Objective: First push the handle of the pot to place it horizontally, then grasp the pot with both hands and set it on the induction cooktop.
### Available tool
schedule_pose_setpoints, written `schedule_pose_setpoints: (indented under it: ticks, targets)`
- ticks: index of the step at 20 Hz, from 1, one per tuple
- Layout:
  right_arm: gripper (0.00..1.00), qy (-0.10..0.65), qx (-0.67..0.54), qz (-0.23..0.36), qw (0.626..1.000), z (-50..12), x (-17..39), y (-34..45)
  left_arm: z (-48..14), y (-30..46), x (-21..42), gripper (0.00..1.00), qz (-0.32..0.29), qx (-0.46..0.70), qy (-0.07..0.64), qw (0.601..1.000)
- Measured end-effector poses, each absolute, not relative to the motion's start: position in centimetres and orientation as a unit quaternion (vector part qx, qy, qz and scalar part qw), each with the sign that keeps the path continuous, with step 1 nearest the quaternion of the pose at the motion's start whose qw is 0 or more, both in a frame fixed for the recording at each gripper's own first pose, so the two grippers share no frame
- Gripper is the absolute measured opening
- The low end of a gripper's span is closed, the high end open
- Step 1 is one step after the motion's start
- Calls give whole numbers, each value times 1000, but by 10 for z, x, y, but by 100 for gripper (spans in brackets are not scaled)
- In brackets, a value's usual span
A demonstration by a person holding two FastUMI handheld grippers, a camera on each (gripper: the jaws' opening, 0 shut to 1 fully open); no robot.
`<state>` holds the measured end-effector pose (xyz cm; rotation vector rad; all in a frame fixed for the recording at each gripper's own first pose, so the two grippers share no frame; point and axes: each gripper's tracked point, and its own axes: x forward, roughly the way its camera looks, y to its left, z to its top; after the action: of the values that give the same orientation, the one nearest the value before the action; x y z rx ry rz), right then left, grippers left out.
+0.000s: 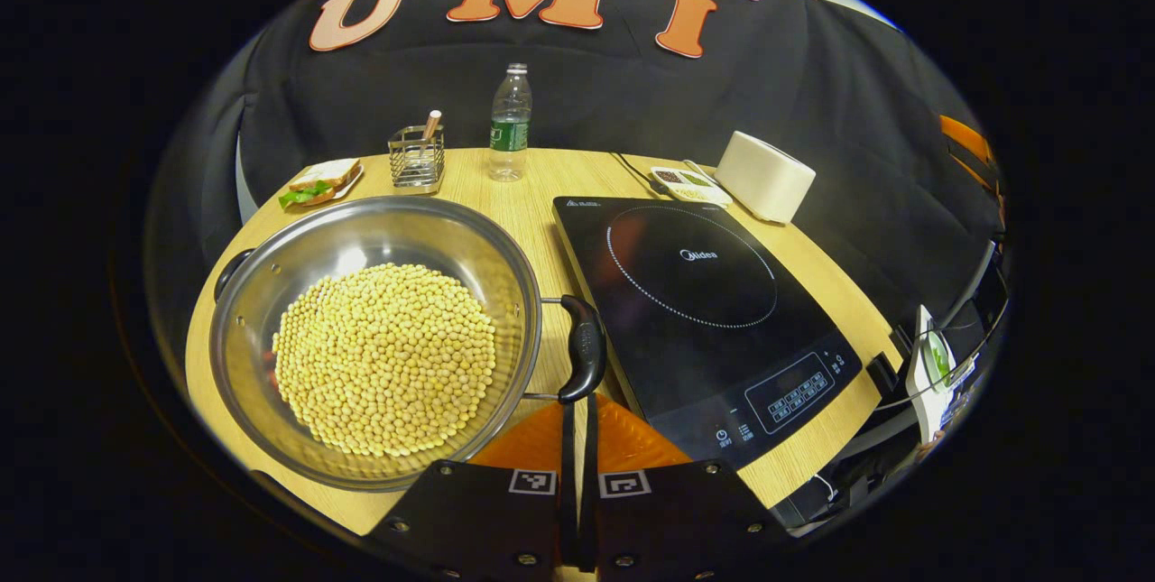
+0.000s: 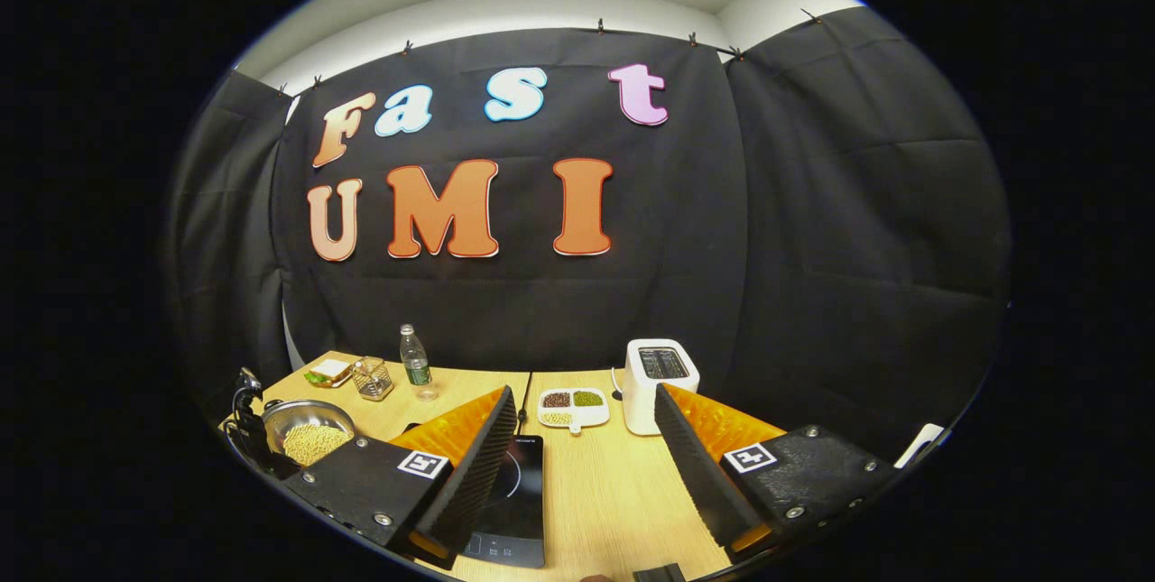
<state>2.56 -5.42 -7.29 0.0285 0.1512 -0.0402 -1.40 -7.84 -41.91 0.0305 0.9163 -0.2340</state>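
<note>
Resting on the left half of the bench (image 1: 505,194), the pot (image 1: 374,338) holds a heap of pale beans (image 1: 386,358), and its near handle (image 1: 584,347) sticks out toward the induction cooktop (image 1: 699,311) just beside it. The left tool (image 1: 578,438) is clenched — fingers drawn together with the thinnest gap, tips right at the lower end of that handle; whether they touch it I cannot tell. In the right gripper view the right tool (image 2: 586,465) hangs released, fingers spread wide over the bench with nothing between them — toaster (image 2: 661,382) and a divided dish (image 2: 572,406) lie beyond.
</note>
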Motion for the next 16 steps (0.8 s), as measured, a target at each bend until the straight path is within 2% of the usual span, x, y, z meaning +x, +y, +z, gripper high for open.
schedule_pose_setpoints:
  ticks: [11,12,13,14,16]
  targets:
    - [95,74,7,-31,997,-75,36,-61,-428,-82,15,2,-114,24,438,892]
    - [100,76,6,-31,997,-76,35,-61,-428,-82,18,2,-114,27,437,892]
    - [100,76,4,-31,997,-77,36,-62,-429,-82,22,2,-113,28,437,892]
    - [95,77,3,-32,997,-77,36,-63,-430,-83,24,2,-114,30,437,891]
    - [95,78,2,-34,996,-78,37,-66,-430,-84,29,2,-113,25,437,892]
